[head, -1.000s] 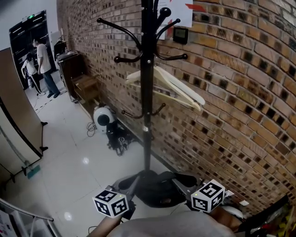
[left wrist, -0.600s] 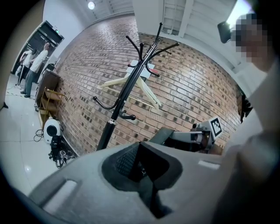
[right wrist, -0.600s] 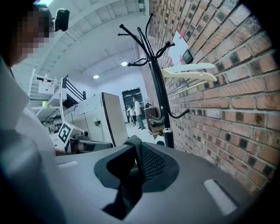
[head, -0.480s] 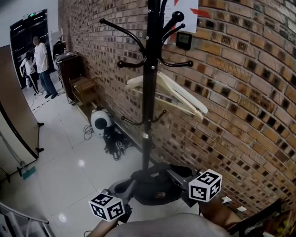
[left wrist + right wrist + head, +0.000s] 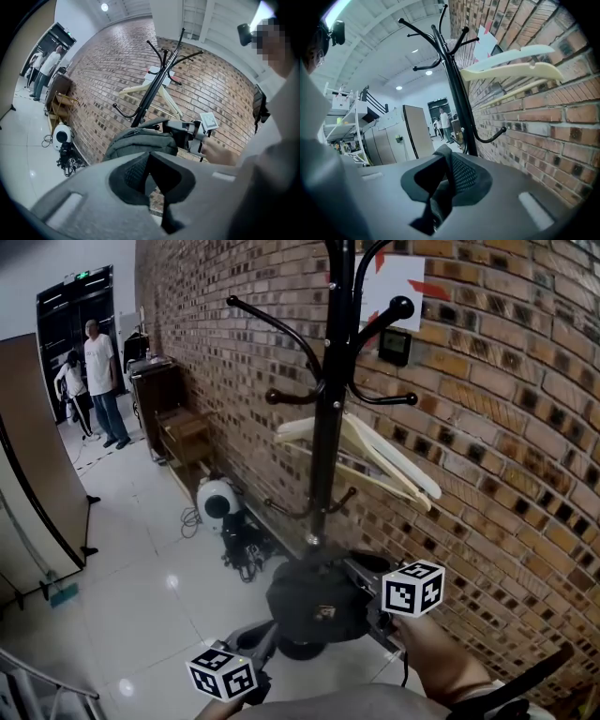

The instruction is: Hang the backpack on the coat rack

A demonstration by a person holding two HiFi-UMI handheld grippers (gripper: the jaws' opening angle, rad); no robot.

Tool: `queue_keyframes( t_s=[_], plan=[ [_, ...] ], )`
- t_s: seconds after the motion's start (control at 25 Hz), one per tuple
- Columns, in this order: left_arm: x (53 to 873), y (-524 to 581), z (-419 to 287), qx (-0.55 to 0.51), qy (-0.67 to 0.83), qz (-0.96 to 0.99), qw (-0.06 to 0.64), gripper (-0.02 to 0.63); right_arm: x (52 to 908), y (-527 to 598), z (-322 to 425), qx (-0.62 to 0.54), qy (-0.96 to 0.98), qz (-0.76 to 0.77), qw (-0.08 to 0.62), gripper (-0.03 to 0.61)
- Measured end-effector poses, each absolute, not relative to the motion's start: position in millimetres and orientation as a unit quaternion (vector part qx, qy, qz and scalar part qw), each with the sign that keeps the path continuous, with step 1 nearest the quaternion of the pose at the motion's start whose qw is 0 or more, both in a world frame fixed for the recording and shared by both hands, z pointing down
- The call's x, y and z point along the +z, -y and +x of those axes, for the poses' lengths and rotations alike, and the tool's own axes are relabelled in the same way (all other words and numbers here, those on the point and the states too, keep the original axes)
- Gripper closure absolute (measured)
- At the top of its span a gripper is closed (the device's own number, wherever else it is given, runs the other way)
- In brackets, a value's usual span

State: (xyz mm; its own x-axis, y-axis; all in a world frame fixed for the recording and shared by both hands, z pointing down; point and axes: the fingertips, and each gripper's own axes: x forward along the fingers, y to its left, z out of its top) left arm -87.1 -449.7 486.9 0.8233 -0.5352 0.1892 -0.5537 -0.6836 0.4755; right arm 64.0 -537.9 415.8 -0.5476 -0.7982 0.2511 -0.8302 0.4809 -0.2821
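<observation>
The dark grey backpack [image 5: 315, 601] hangs in the air between my two grippers, low in front of the black coat rack [image 5: 330, 427]. My left gripper [image 5: 266, 636] is shut on the bag's near lower-left side, and its mesh fabric fills the jaws [image 5: 149, 176]. My right gripper [image 5: 362, 576] is shut on the bag's right side, with a dark strap and mesh pinched between its jaws [image 5: 446, 176]. From the left gripper view the backpack [image 5: 139, 139] bulges just ahead, with the right gripper [image 5: 190, 132] beyond it. The coat rack [image 5: 454, 84] rises close ahead, its curved hooks above the bag.
Cream wooden hangers [image 5: 375, 454] hang from the rack against the brick wall [image 5: 506, 427]. A white round device with cables [image 5: 217, 502] sits on the tiled floor by a wooden cabinet [image 5: 173, 418]. A brown panel [image 5: 37, 465] stands at left. People [image 5: 98, 381] stand at the far doorway.
The backpack has come up off the floor area toward the rack's pole. My right gripper moved up and closer to the rack; the left one shifted only a little.
</observation>
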Motion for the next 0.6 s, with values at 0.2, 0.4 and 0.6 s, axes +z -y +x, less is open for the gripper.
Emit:
queue_keyframes(
  t_s=[0.2,0.4,0.6],
  plan=[
    [497,457,-89,0.023,0.301,0.913,0.276,0.612,443,577,86,0.236,0.834,0.498,0.033,0.534],
    [503,464,-86,0.022,0.303,0.911,0.280,0.612,469,589,83,0.247,0.830,0.499,0.032,0.531],
    [510,463,-80,0.027,0.297,0.911,0.284,0.612,488,591,81,0.243,0.837,0.484,0.075,0.523]
  ],
)
